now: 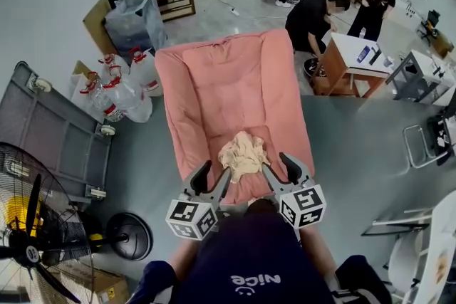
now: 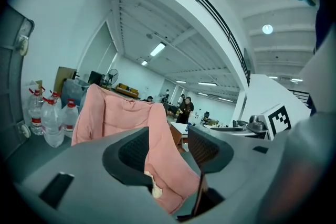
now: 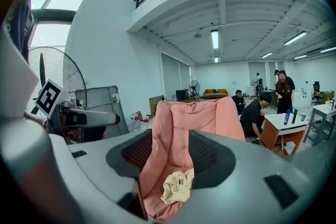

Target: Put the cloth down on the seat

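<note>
Hovering, jaws wide and empty, left gripper point(image 1: 212, 179) and right gripper point(image 1: 279, 171) flank the cloth point(image 1: 243, 155) on the seat point(image 1: 214, 82) beside bottles point(image 1: 121, 92).

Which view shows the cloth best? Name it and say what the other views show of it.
The head view: the whole crumpled cloth lies in plain sight on the pink seat. The right gripper view shows it low in the frame, beyond its open jaws. The left gripper view shows only a sliver beside one jaw.

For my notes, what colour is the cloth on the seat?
Cream cloth, clearest in right gripper view.
</note>
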Available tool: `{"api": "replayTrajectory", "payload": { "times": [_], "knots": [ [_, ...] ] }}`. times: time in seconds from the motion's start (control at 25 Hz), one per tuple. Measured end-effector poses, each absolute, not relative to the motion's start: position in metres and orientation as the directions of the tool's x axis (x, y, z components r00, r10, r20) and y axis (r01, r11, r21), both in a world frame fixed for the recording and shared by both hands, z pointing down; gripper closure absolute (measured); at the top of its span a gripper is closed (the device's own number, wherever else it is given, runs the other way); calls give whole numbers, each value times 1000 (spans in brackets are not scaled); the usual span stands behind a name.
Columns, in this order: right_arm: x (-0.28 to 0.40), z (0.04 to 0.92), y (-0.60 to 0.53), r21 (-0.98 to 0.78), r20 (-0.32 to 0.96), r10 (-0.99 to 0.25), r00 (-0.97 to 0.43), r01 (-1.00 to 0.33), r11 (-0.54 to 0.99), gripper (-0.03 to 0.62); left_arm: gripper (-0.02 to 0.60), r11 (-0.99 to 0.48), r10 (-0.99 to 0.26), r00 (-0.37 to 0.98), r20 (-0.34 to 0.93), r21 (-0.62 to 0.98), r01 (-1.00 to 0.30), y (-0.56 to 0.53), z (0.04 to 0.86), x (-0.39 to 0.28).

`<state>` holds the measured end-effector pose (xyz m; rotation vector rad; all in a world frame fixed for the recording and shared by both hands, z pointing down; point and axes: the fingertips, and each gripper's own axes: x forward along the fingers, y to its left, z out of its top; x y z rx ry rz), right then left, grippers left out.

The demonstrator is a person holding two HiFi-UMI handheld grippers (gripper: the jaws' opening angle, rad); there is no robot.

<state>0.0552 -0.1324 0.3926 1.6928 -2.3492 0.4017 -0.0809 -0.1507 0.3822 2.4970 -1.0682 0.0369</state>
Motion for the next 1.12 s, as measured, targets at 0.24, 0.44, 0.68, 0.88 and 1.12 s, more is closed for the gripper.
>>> {"api": "replayTrajectory", "payload": {
  "times": [0.24,0.44,0.68,0.88,1.12],
  "knots": [
    [56,389,-133,-96,308,-901,-306,-952,290,408,455,-625,-682,711,170,370,-687,-151,379,-83],
    [61,391,-128,-143,290,-915,-282,-958,250,526,555,-613,-707,690,154,353,-707,-150,377,-91],
    [67,390,-125,-132,279,-923,-265,-963,236,537,561,-593,-722,679,135,386,-707,-150,375,-95],
    [64,394,-124,-110,288,-921,-262,-964,241,539,561,-609,-712,687,144,360,-706,-147,374,-92],
    [57,396,-122,-78,298,-912,-281,-960,270,539,561,-614,-706,689,163,345,-710,-140,377,-91]
  ]
}}
